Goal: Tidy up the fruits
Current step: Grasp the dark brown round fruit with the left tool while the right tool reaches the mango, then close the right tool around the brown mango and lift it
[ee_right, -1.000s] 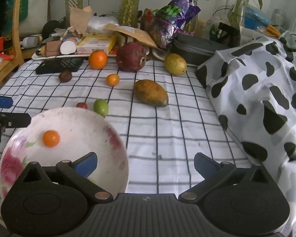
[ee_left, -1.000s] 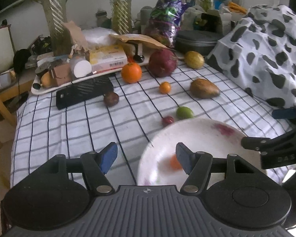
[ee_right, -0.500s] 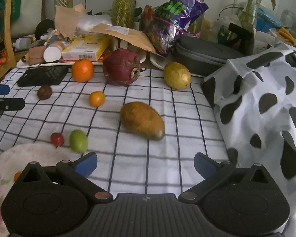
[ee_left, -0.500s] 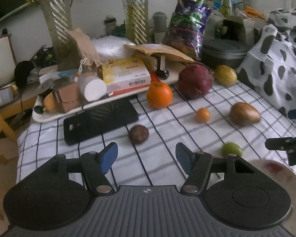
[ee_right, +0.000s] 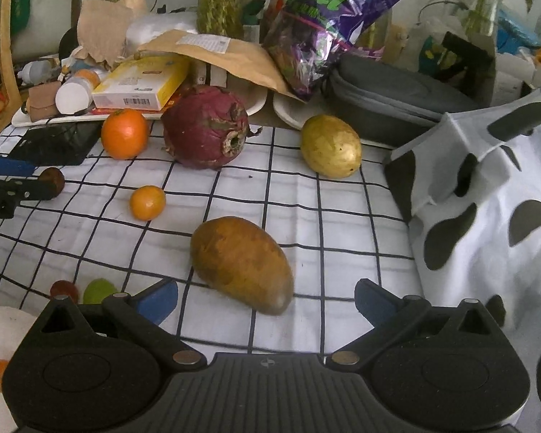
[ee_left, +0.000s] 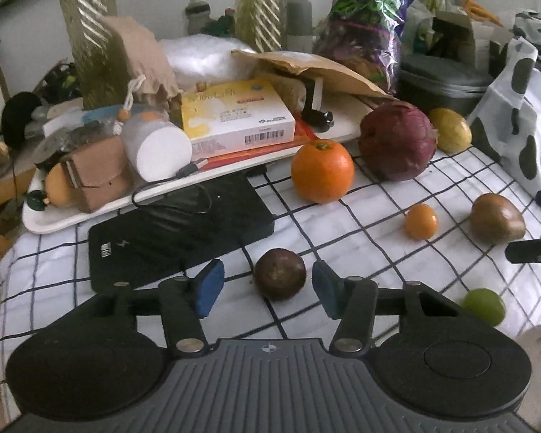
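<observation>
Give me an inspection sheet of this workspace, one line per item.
Surface: checked tablecloth.
Job's things: dark round fruit, large orange, small orange, brown oval fruit, yellow fruit, big red fruit, green fruit; floral bowl at lower left.
Clutter: crowded white tray, black slab.
Grippers: left gripper open, flanking the dark round fruit; right gripper open, before the brown oval fruit.
Cables: black cable.
Surroundings: spotted cloth.

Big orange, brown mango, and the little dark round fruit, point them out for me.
big orange [ee_left: 322, 171], left wrist view, middle of peel.
brown mango [ee_right: 242, 264], right wrist view, middle of skin.
dark round fruit [ee_left: 280, 273], left wrist view, centre.
</observation>
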### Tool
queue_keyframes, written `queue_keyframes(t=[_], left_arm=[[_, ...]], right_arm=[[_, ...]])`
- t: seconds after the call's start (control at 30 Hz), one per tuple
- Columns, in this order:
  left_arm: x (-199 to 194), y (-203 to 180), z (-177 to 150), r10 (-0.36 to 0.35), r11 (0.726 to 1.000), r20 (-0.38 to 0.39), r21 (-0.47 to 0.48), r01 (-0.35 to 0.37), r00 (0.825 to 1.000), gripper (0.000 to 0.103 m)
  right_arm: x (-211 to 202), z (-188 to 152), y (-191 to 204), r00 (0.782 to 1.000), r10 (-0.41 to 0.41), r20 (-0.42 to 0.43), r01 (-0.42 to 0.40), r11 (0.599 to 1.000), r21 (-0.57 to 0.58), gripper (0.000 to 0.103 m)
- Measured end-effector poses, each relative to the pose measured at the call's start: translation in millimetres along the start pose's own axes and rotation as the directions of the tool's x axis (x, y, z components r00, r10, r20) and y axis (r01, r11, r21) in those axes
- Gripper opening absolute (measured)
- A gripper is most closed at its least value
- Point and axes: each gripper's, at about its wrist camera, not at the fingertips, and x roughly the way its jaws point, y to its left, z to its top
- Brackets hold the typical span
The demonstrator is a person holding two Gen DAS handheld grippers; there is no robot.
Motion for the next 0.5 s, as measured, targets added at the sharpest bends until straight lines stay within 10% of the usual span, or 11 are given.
queue_keyframes(t=[0.2,0.5], left_arm=[[12,-3,0,-0.025,0.999,-0.020,0.037,0.026,0.999,0.032],[13,-2,1,-0.034,0.998,-0.017,0.056,0.035,0.999,0.030]], right_arm=[[17,10,-4,0.998,0.062,-0.010,-0.062,0.998,-0.015,0.103],[33,18,-11,0.988,0.154,0.007,-0.154,0.988,-0.007,0.066]])
